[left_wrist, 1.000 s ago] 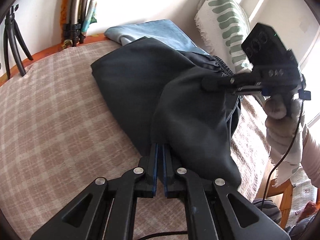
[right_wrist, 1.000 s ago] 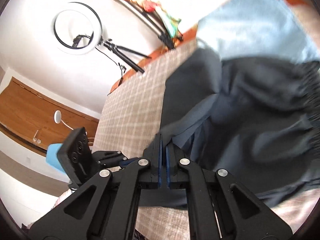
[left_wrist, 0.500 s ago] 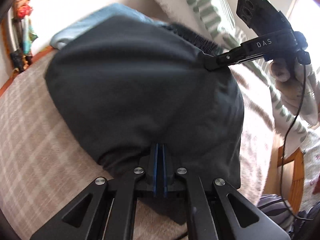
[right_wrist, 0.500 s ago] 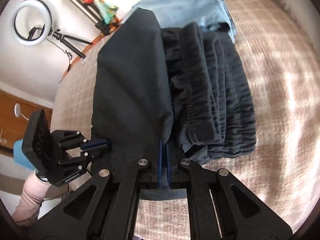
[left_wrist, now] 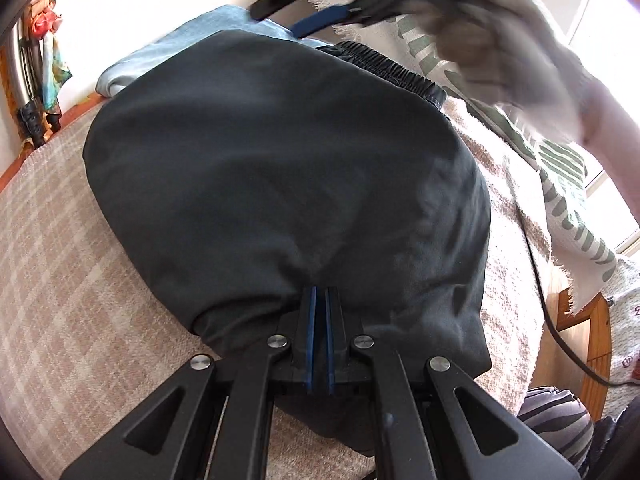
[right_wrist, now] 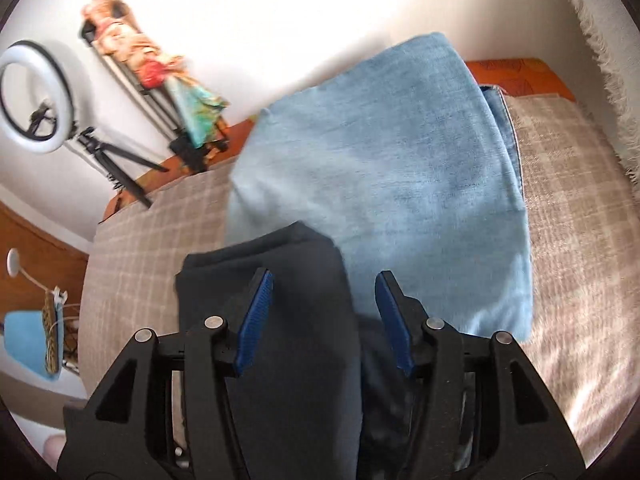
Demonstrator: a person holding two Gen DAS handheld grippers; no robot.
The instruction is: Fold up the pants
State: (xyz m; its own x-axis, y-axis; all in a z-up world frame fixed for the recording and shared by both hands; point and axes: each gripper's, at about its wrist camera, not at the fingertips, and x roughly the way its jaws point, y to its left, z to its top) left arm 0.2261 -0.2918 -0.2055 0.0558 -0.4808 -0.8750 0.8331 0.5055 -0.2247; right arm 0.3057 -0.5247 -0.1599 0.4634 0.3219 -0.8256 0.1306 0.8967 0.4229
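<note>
Left gripper point(left_wrist: 319, 300) first: low centre of its view, jaws pinched tight on the near edge of the pants point(left_wrist: 280, 184), which lie folded over in a dark mound on the checked bed cover point(left_wrist: 60, 280), waistband point(left_wrist: 394, 68) toward the upper right. Behind them, upper left, the blue jeans point(left_wrist: 200, 36) peek out. Now the right gripper point(right_wrist: 324, 284): its jaws have just been opening, half wide, pads clear of the cloth, the pants' corner lying below and between them in the lower middle. My read: the fold is laid, so let go cleanly. Lift the right straight off without snagging, then free the left and smooth that bulging edge flat.
</note>
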